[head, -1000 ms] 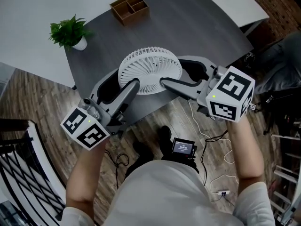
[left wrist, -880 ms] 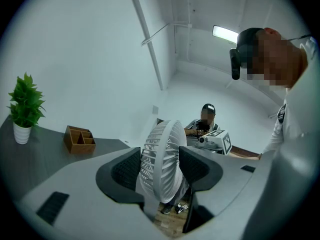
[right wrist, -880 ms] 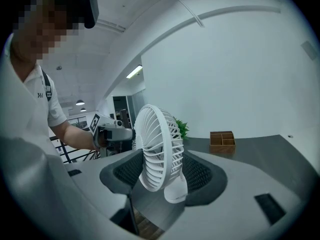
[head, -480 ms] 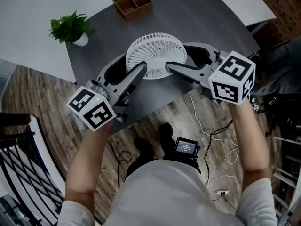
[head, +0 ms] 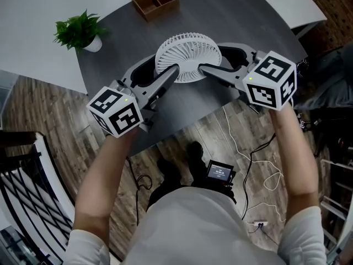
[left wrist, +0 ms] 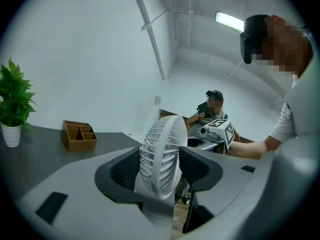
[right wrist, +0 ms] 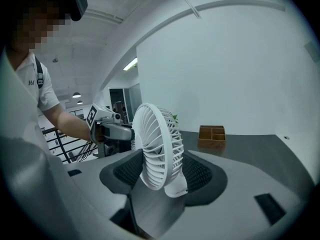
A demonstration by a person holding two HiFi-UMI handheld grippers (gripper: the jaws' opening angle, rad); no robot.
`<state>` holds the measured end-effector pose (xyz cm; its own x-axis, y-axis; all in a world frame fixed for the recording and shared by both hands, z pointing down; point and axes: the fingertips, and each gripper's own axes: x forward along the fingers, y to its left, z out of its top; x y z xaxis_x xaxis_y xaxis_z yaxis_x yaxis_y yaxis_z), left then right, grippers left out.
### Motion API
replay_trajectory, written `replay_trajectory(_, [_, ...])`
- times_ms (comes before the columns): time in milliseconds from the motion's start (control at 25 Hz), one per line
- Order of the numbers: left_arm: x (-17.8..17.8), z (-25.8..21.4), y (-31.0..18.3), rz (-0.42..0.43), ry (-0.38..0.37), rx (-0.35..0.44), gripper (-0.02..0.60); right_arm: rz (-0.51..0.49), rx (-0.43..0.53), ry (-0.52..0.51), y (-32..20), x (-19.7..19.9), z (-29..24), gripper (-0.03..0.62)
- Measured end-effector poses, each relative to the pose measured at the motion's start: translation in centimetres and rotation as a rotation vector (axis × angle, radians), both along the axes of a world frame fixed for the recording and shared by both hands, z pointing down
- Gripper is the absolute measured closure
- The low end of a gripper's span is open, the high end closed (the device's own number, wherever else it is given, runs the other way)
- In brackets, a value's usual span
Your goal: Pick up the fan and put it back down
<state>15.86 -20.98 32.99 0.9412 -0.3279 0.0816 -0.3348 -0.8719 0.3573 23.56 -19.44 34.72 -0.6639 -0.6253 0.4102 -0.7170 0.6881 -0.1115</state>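
**Head view:** fan (head: 187, 57) over the grey table (head: 237, 21), on the person's side of the wooden organiser (head: 155, 0). Left gripper (head: 164, 65) and right gripper (head: 212, 57) flank it equally.

**Left gripper view:** jaws clamp both grille faces, disc edge-on.

**Right gripper view:** same clamp. The foot points downward, so set-down is probably straight down.

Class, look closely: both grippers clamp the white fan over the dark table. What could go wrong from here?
1. The left gripper and right gripper each pinch the fan by its thin slats. Uneven hand moves could twist it loose or bend them.
2. Its small base looks tilted in the right gripper view. If it lands on an edge, the fan may topple on the table once released.
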Motion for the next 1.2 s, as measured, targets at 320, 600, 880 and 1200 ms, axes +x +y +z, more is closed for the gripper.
replay_trajectory(320, [2.3, 2.5, -2.0, 0.003, -0.050, -0.010, 0.328, 0.015, -0.042, 0.031, -2.1, 2.2, 2.5, 0.347])
replay_trajectory(600, [3.4, 4.3, -2.7, 0.005, -0.085, -0.026, 0.328, 0.017, -0.059, 0.069, -2.8, 3.3, 4.2, 0.347])
replay_trajectory(880, [3.9, 5.7, -3.0, 0.010, -0.125, -0.023, 0.328, 0.010, -0.062, 0.115, -3.4, 3.8, 5.4, 0.347])
replay_trajectory(1200, [4.1, 5.9, -3.1, 0.009, -0.129, -0.019, 0.328, 0.019, -0.054, 0.089, -3.4, 4.0, 5.7, 0.347])
